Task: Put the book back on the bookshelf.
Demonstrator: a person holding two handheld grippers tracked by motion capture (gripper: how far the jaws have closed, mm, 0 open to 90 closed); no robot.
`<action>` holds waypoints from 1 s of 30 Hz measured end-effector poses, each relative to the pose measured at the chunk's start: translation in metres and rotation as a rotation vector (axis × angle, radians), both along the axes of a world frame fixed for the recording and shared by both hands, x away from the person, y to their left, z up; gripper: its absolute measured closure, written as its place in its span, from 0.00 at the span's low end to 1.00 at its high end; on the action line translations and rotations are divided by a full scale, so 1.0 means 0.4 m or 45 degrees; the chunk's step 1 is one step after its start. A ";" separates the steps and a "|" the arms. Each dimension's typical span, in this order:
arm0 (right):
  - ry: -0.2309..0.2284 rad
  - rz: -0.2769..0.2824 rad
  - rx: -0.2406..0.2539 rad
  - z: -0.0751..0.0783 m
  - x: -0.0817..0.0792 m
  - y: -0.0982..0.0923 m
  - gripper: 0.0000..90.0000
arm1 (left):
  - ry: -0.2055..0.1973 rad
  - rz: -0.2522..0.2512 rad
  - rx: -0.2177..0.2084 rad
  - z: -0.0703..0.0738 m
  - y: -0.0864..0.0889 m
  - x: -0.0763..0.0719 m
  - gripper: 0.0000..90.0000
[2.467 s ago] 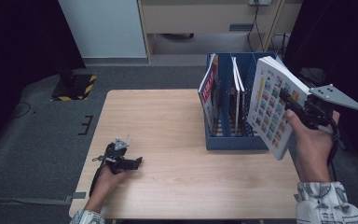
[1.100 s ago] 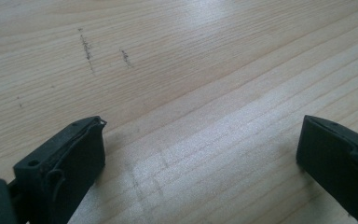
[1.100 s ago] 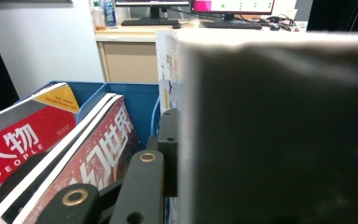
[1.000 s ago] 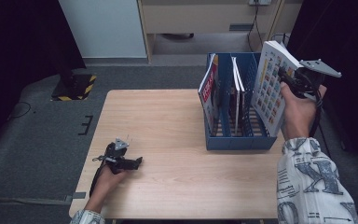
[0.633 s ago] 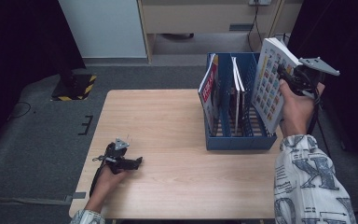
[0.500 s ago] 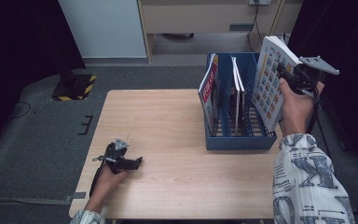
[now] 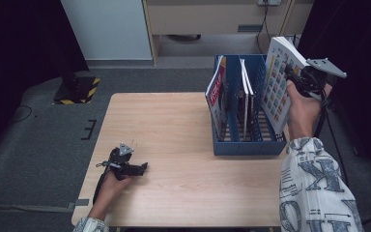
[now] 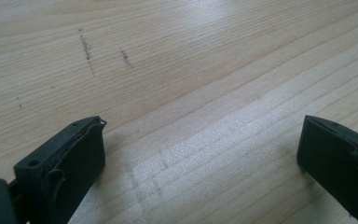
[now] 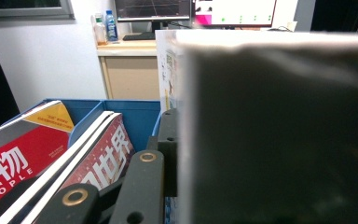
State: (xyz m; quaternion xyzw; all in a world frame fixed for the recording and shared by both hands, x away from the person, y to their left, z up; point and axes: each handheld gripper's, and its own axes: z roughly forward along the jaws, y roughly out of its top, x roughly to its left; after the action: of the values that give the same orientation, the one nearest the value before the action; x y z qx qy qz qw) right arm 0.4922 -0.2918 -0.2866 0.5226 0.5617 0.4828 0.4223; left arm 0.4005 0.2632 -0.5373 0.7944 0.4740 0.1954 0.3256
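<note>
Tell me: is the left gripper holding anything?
No, the left gripper has its jaws wide apart over bare table, with nothing between them.

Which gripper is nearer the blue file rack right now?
Right. The right gripper holds a book over the blue file rack's right end, while the left gripper rests open on the table, far to its left.

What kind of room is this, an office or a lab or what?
Probably an office-like lab: a wooden table bears a blue file rack of magazines, and a desk with a monitor and a water bottle stands behind.
</note>
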 end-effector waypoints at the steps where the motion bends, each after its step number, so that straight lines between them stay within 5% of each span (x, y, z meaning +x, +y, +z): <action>1: -0.002 0.002 -0.004 -0.001 0.001 0.001 0.82 | 0.000 0.000 0.000 0.000 0.000 0.000 0.00; 30: -0.031 0.000 0.025 -0.101 0.045 0.024 0.82 | 0.003 0.000 0.004 0.000 -0.001 0.001 0.00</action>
State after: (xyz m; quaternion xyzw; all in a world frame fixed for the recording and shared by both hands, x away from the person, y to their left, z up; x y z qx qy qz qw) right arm 0.5103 -0.2821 -0.3269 0.5209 0.5518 0.4944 0.4240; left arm 0.4008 0.2627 -0.5372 0.7952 0.4741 0.1951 0.3237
